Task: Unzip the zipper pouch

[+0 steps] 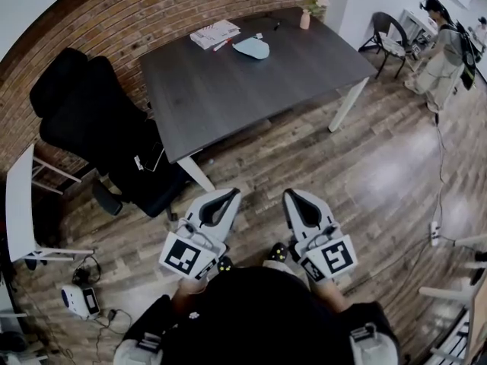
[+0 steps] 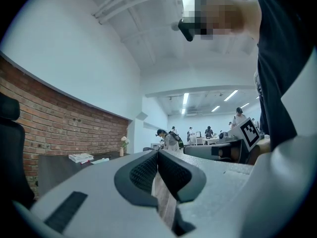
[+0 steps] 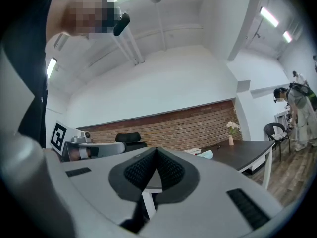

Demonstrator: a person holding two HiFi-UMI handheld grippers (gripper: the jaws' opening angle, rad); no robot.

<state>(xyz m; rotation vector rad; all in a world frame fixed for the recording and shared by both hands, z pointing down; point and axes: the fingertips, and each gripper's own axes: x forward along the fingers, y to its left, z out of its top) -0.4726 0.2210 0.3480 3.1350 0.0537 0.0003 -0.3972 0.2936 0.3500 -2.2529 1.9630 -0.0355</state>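
A: Where is the zipper pouch (image 1: 252, 48) right now?

B: At the far end of the dark surface (image 1: 228, 97), well apart from both tools. It's the pale blue shape just beside a booklet (image 1: 214, 33), with a small vase (image 1: 305, 17) further along toward the far corner.

A: And the tools?

B: Both are held low, close to the person's body, over the wooden floor (image 1: 365, 173). The left tool (image 1: 227, 195) has its jaws pressed together with nothing between them. The right tool (image 1: 294, 196) is the same: pads meeting, empty. Each points level, out toward the surface.

A: Which way does the pouch lie from them?

B: Straight ahead and far off, roughly on the line between the 2 tools. I'd judge neither hand clearly nearer. The whole length of the surface sits between the tools and the pouch, and an office chair (image 1: 99, 128) stands off to the left side.

A: Its long axis?

B: It seems to run across the head view, side to side with a slight tilt. So 1 tool could pin an end while the other takes the pull tab. Which end carries the tab is too small to tell.

A: So the unzipping hasn't begun?

B: Not yet, by my reading. The person would need to step up to the surface and spread the jaws first.
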